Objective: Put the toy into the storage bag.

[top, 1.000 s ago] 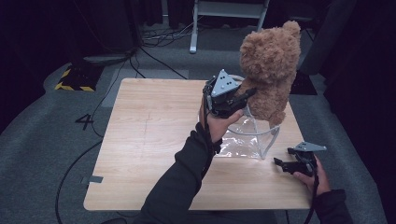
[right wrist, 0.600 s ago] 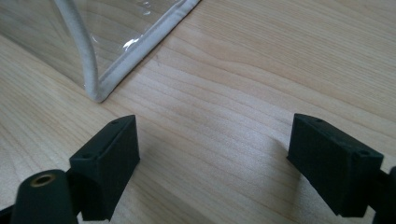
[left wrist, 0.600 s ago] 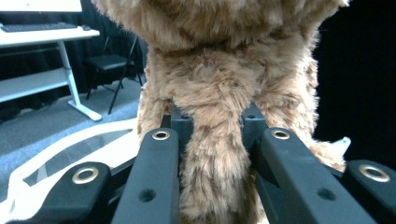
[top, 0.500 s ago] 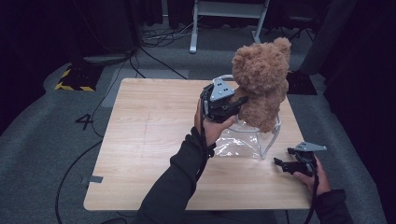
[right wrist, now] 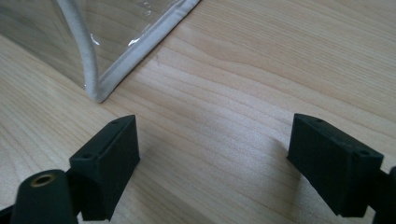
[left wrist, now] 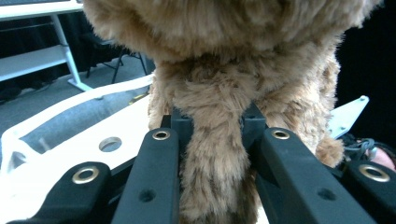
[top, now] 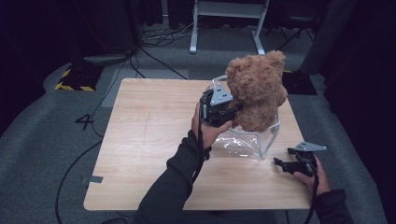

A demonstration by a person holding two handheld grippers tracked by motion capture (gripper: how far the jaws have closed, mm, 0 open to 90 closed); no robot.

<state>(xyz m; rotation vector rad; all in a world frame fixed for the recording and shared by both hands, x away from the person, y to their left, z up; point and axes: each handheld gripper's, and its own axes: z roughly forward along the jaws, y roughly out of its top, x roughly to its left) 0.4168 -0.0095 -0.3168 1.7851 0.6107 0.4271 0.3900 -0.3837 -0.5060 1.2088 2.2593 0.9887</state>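
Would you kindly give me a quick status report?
Left gripper shut on teddy bear, above clear bag. Right gripper open on table. Nothing in the way.

Broad bare wood across the left half of the table (top: pixel 140 140): open passage for a hand. Blocked on the right by the clear bag (top: pixel 252 142) with the teddy bear (top: pixel 257 93) over its mouth. Narrow free strip of wood between bag corner and right gripper (top: pixel 292 164).

1 teddy bear (top: pixel 257 91), 1 clear bag (top: pixel 252 142), 1 table (top: pixel 149 140), 2 tongs.
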